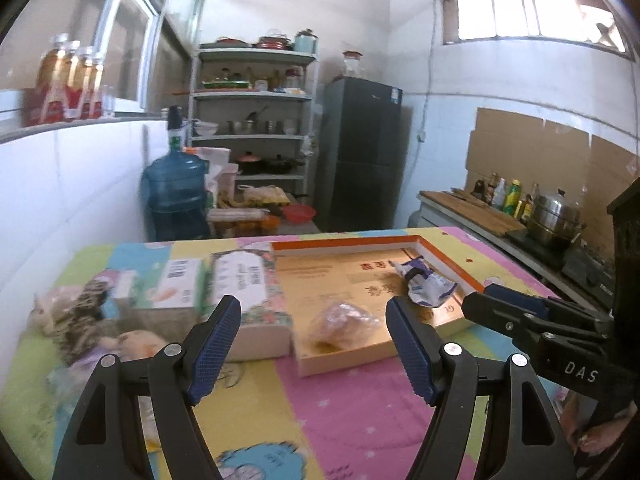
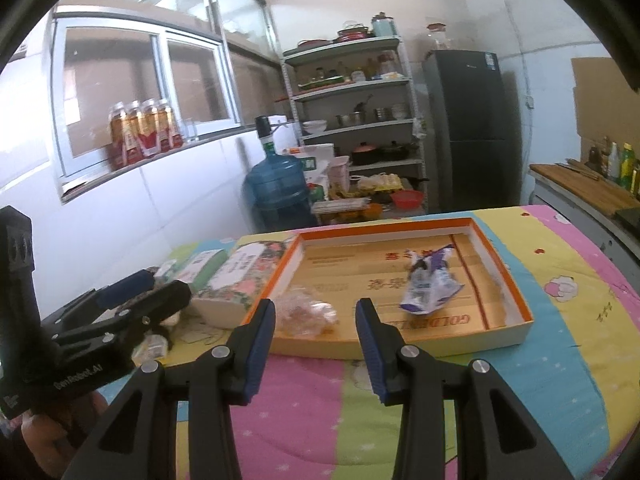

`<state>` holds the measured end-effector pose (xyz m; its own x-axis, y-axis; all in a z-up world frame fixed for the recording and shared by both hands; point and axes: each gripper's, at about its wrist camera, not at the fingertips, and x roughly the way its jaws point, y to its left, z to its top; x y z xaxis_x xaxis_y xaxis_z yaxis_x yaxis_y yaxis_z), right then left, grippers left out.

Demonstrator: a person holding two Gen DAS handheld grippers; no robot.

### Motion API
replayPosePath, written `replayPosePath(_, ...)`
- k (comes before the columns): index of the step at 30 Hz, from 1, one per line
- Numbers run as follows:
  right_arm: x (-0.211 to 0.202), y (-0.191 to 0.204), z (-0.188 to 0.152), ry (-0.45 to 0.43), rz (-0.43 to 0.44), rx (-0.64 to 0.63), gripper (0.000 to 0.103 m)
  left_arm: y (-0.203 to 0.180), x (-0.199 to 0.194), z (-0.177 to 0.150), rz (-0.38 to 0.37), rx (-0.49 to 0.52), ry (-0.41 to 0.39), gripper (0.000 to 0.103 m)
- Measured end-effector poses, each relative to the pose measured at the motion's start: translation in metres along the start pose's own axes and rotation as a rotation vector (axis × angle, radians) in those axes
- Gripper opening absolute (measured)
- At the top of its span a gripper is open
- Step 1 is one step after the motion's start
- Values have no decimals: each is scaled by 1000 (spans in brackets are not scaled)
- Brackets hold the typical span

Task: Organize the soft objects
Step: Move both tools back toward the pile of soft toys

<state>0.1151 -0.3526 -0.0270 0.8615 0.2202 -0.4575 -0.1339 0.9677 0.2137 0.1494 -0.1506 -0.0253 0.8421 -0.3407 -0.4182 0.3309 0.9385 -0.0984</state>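
Now both grippers, left (image 1: 312,344) & right (image 2: 316,340), gape empty over table's near edge; crinkled clear plastic bag (image 2: 306,312) & blue-white pouch (image 2: 428,288) lie in orange-rimmed cardboard tray (image 2: 516,280); floral tissue box (image 1: 248,280) w/ plush toy (image 1: 84,316) toward left edge.

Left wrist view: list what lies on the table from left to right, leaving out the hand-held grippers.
Plush toy → green-and-white box → floral box → clear plastic bag in the orange-rimmed tray → crumpled white-and-blue pouch, also in the tray.
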Motion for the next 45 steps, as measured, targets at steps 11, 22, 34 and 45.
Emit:
replayPosePath(11,10,68,-10,30,106,-81,42,65,-71,-17,131,-45,-88,77)
replayPosePath(22,36,121,-22,83,187,-114,42,123,-95,-50,155,-82,-58,77)
replayPosePath(34,63,142,-39,142,201,-122,42,150,-61,-78,90,-113,42,77)
replayPosePath(45,78,129,-44,166,179,-96,42,148,-16,-83,65,-99,127,77)
